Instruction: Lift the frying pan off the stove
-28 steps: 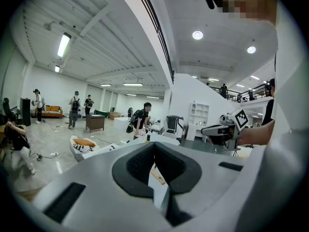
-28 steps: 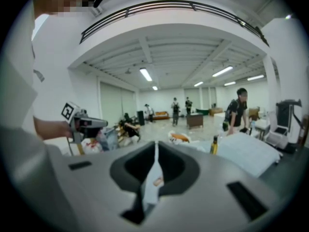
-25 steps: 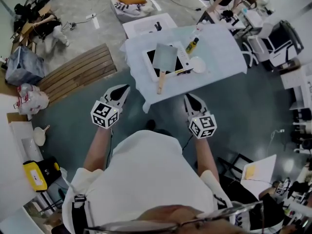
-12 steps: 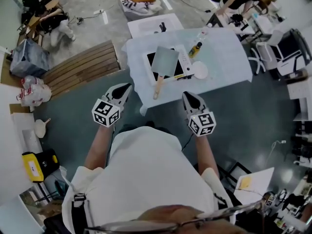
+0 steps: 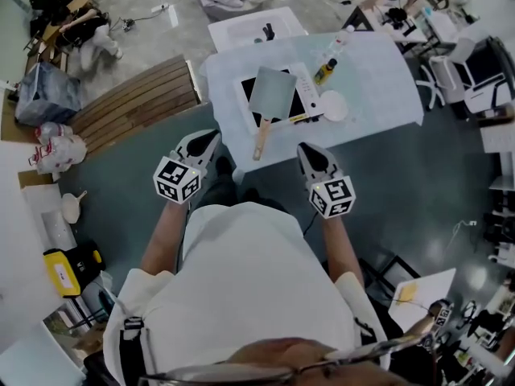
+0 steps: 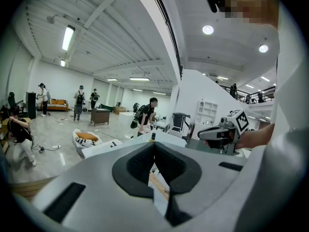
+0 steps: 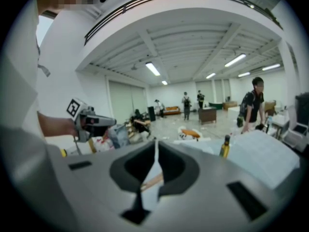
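- The square frying pan [image 5: 272, 93] sits on the stove [image 5: 246, 88] on the cloth-covered table [image 5: 370, 79], and its wooden handle [image 5: 262, 137] points towards us
- Our left gripper [image 5: 211, 138] and right gripper [image 5: 305, 149] hover just short of the table, each with its jaws pressed together on nothing
- We judge the pan stiff and heavier at its far end, so it would likely dip when lifted by the handle
- We would clamp the wood close to the pan body, where it should slip less than the metal
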`<state>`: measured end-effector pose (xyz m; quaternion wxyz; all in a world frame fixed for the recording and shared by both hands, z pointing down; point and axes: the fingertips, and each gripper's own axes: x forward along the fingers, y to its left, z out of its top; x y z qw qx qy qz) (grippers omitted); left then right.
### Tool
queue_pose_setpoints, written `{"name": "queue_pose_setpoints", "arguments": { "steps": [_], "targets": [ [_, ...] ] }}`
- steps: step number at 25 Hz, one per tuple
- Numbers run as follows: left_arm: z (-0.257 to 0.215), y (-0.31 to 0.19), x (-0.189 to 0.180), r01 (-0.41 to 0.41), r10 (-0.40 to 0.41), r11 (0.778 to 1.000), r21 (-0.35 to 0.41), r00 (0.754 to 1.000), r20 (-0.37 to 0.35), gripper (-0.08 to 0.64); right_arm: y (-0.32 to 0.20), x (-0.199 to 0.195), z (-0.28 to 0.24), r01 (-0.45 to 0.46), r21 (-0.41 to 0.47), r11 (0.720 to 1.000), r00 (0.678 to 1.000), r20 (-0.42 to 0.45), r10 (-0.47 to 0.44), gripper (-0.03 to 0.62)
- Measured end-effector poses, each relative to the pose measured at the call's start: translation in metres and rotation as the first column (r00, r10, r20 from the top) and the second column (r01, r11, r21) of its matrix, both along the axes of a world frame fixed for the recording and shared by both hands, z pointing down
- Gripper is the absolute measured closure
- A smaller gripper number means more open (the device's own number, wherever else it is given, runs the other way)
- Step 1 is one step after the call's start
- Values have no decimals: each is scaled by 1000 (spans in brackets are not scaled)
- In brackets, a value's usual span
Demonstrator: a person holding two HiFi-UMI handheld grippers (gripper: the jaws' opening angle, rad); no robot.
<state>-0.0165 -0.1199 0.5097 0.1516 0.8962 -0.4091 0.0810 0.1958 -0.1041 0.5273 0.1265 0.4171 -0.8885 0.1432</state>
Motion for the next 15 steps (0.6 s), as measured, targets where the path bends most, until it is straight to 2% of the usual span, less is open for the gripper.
{"name": "queue_pose_setpoints", "arguments": {
  "steps": [9,15],
  "targets": [
    [29,-45,9,-95,93,992,-81,995,-25,529,-18,-14,28,-32,-94,995,999,-15,30,554],
    [71,-68,25,-207,205,961,-183,978,-30,529,-30,-27,63,-48,-200,979,999,3,50,554]
  ]
}}
